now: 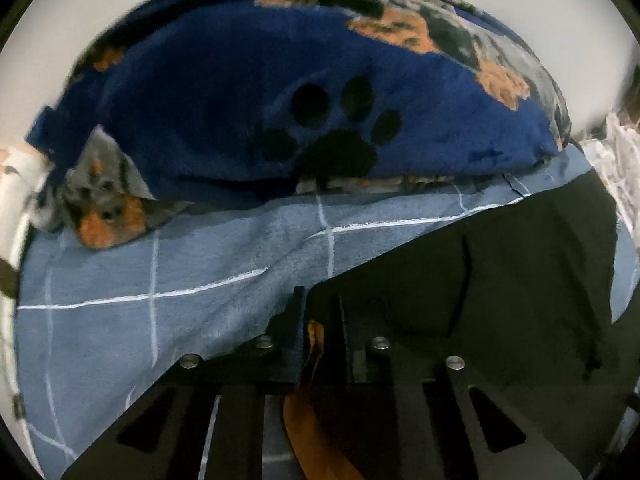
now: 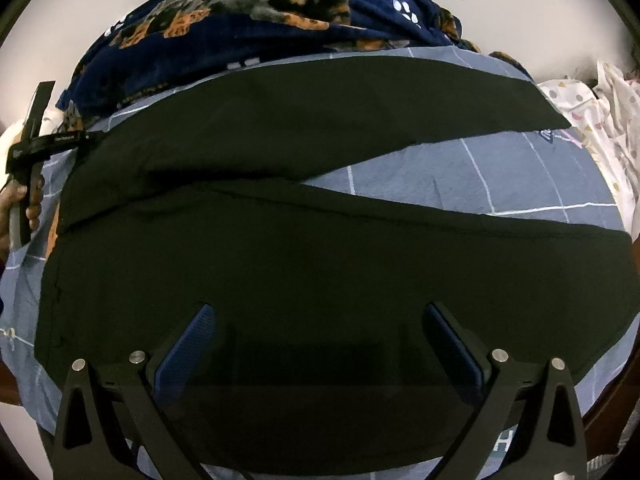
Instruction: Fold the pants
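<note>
Black pants (image 2: pixel 320 248) lie spread across the bed, the two legs fanning apart toward the right. My right gripper (image 2: pixel 320 312) hovers over the near leg, open, its blue pads (image 2: pixel 192 344) wide apart and nothing between them. In the left wrist view my left gripper (image 1: pixel 320 304) is shut on the pants (image 1: pixel 500 272) at their left edge, with an orange-brown strip of fabric (image 1: pixel 314 336) showing between the fingers. The right wrist view shows that left gripper (image 2: pixel 86 136) at the pants' far-left corner, with a person's hand (image 2: pixel 24 204) holding it.
A blue bed sheet (image 1: pixel 140 272) with white grid lines lies under the pants. A heaped navy blanket (image 1: pixel 240 100) with paw and dog prints fills the far side. White patterned cloth (image 2: pixel 600 112) is bunched at the right.
</note>
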The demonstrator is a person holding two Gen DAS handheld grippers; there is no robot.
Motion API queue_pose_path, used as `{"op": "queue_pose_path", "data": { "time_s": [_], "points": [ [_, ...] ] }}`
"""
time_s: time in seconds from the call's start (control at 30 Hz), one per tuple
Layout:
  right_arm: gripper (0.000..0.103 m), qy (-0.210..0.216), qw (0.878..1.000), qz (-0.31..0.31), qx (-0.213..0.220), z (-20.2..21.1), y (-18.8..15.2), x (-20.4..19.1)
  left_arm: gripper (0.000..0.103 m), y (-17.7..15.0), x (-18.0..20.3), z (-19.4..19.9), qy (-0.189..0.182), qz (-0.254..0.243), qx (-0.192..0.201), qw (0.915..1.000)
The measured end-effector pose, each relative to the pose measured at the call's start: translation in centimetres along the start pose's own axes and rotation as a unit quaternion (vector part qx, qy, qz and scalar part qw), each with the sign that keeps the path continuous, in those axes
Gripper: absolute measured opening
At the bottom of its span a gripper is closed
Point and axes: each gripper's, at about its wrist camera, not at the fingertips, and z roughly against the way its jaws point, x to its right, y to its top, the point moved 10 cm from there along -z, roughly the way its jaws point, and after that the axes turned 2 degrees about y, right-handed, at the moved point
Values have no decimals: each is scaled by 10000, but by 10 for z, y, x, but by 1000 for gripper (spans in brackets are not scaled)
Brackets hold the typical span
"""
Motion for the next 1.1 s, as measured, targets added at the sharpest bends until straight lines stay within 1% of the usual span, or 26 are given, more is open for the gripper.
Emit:
{"op": "queue_pose_path", "data": {
  "time_s": [0.07, 0.1, 0.2, 0.27, 0.3, 0.37, 0.4, 0.47, 0.53, 0.6, 0.63, 0.73, 0.83, 0.97, 1.03, 1.07, 1.1],
  "points": [
    [103, 164, 9998, -77, 49, 3, 4, -1, 10, 0, 5, 20, 6, 101, 212, 9997],
    [103, 286, 9995, -135, 79, 5, 7, -1, 10, 0, 11, 36, -44, 176, 391, 9991],
    [103, 641, 9971, -355, 220, 12, 21, 0, 10, -4, 28, 77, -305, 235, 808, 9960],
    [103, 1022, 9926, -575, 305, 16, 35, 0, 10, -11, 43, 106, -412, 165, 1056, 9934],
    [103, 1288, 9886, -698, 355, 17, 45, -1, 10, -17, 47, 120, -441, 102, 1153, 9923],
    [103, 1784, 9789, -930, 370, 18, 61, -4, 10, -21, 65, 139, -547, 61, 1293, 9901],
    [103, 2059, 9719, -1083, 365, 18, 70, -5, 10, -24, 75, 148, -605, 55, 1366, 9888],
    [103, 2684, 9513, -1456, 428, 18, 93, -8, 10, -33, 94, 166, -705, -4, 1481, 9865],
    [103, 3019, 9356, -1784, 421, 13, 114, -6, 10, -47, 110, 181, -744, -87, 1556, 9850],
    [103, 3313, 9217, -1978, 396, 9, 134, -10, 11, -61, 124, 191, -797, -125, 1552, 9846],
    [103, 3396, 9175, -2033, 390, 6, 143, -11, 11, -69, 130, 196, -815, -134, 1540, 9846],
    [103, 3538, 9100, -2145, 279, -4, 168, -15, 11, -90, 144, 200, -911, -140, 1420, 9856],
    [103, 3558, 9050, -2329, 98, -24, 185, -13, 11, -107, 153, 200, -1044, -69, 1257, 9865],
    [103, 3480, 9002, -2610, -193, -55, 198, -10, 11, -122, 156, 197, -1164, 91, 1067, 9874],
    [96, 3426, 9027, -2586, -303, -69, 202, -12, 12, -124, 156, 195, -1161, 146, 1005, 9880],
    [85, 3413, 9034, -2567, -382, -75, 204, -14, 12, -125, 156, 194, -1173, 166, 966, 9882],
    [66, 3438, 9022, -2550, -528, -84, 205, -17, 12, -125, 155, 194, -1160, 174, 946, 9886]
  ]
}}
